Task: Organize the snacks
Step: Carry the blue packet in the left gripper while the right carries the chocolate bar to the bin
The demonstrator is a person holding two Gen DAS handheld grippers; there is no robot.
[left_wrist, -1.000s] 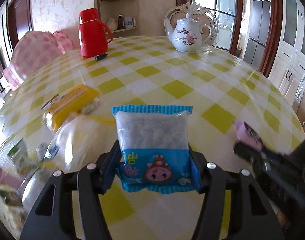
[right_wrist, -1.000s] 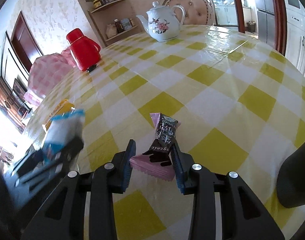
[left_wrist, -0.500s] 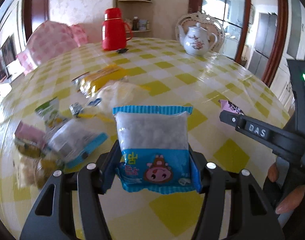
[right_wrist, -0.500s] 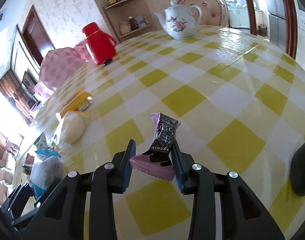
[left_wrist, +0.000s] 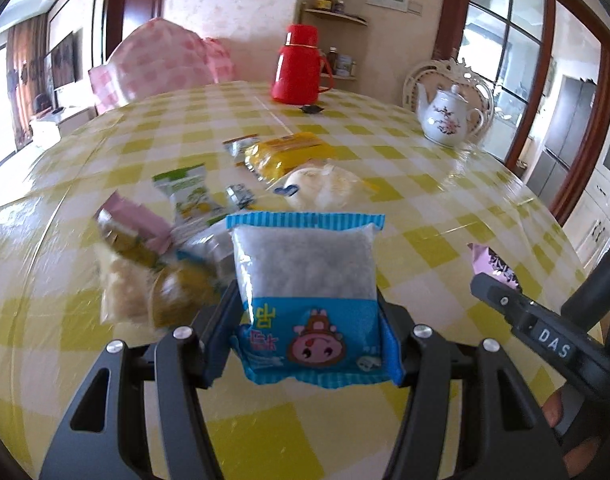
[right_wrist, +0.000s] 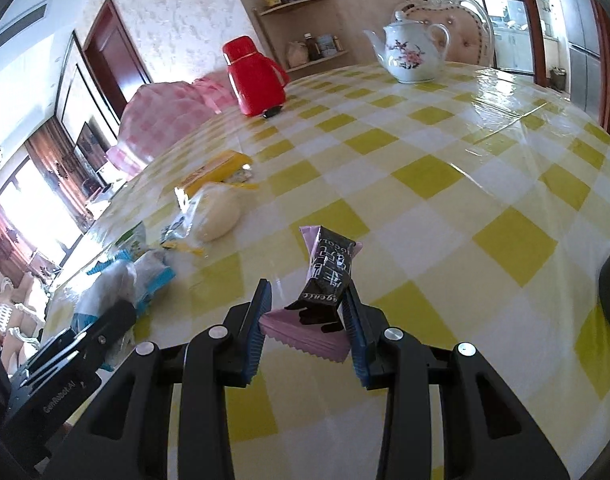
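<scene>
Carrying a snack in each hand above the yellow-and-white checked table (left_wrist: 445, 184), you hold both packets clear of the glossy cloth, probably to bring them to the loose pile of snacks (left_wrist: 209, 208) scattered on the table's left. Your left gripper (left_wrist: 309, 330) is clamped across the lower edges of a puffy blue-and-clear packet (left_wrist: 305, 280), upright, its crinkled film showing pale grains and a pink cartoon pig. Your right gripper (right_wrist: 305, 320) pinches a slim pink-and-black chocolate bar (right_wrist: 329, 276) by its zigzag-cut end, so the rest juts up and forward. Among the pile lie a yellow packet (left_wrist: 285, 152) and a clear-wrapped round bun (left_wrist: 321, 188). A red flask (left_wrist: 299, 66) and a flowered porcelain teapot (left_wrist: 449, 118) stand at the far edge.
</scene>
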